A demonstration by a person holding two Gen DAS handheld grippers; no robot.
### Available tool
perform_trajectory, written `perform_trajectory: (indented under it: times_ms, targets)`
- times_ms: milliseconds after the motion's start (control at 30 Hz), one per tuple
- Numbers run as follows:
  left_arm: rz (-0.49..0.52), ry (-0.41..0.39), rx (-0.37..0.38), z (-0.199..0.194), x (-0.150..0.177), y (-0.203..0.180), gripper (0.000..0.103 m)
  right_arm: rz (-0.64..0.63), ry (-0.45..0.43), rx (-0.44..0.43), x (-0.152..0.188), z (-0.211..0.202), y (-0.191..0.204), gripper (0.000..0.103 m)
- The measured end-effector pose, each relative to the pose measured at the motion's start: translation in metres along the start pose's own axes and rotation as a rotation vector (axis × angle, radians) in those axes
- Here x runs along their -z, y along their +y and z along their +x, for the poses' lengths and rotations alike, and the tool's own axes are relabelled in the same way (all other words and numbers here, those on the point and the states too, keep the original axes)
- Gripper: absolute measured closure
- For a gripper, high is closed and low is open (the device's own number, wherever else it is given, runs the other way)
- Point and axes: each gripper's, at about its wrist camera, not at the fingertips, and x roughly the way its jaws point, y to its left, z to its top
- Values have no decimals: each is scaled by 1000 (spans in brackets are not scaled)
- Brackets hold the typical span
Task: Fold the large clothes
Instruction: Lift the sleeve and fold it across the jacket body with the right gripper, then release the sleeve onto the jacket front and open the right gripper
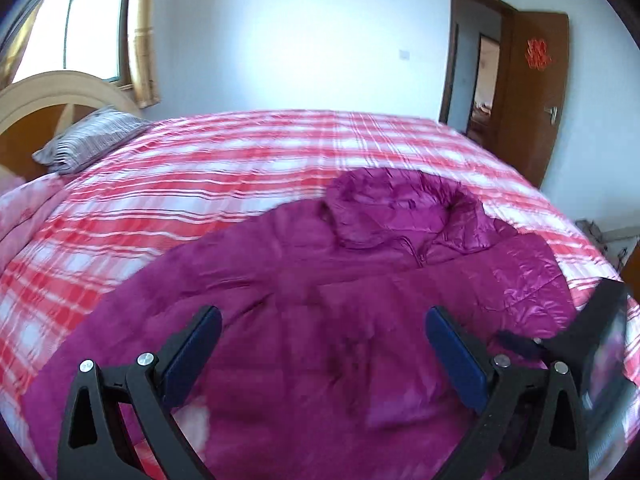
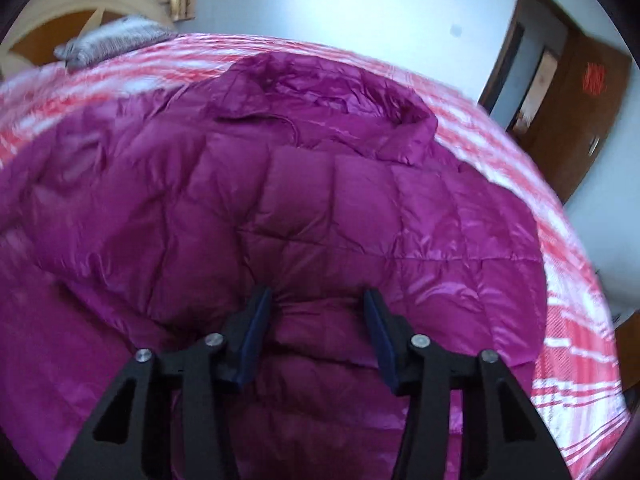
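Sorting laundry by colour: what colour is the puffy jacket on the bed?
Magenta-purple jacket, shiny and quilted; the right wrist view shows it best.

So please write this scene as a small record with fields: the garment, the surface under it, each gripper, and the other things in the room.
garment: magenta quilted puffer jacket with hood, spread out front up, hood at the far end
surface: bed with red and white checked cover
left gripper: open, above the jacket, nothing between the fingers
right gripper: partly open, jacket fabric bulging between the blue pads; whether they press it cannot be told
pillow: grey striped pillow by the headboard
door: brown wooden door, open
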Motion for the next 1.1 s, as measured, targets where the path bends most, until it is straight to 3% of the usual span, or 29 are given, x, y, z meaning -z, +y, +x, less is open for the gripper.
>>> perform_trajectory:
  times_ms: [100, 167, 267, 400, 533, 600, 867, 1100]
  targets:
    - [96, 62, -131, 50, 17, -20, 1, -16, -3, 6, 0, 1, 3, 60]
    - [117, 124, -202, 71, 33, -19, 1, 5, -1, -36, 1, 0, -6, 60]
    - [28, 157, -129, 74, 34, -1, 1, 44, -18, -117, 10, -16, -40, 51]
    - [-10, 172, -106, 77, 39, 6, 1, 173, -99, -51, 2, -32, -99, 49]
    - [-11, 165, -117, 77, 41, 3, 1, 417, -83, 33, -9, -15, -179, 53]
    - [-19, 161, -115, 76, 43, 2, 1, 478, -53, 32, -10, 4, -205, 63]
    - [-40, 158, -105, 77, 44, 7, 1, 362, 37, 27, 9, 50, -188, 67]
    - [-35, 157, -109, 77, 45, 6, 1, 352, 63, 58, 3, 33, -191, 67]
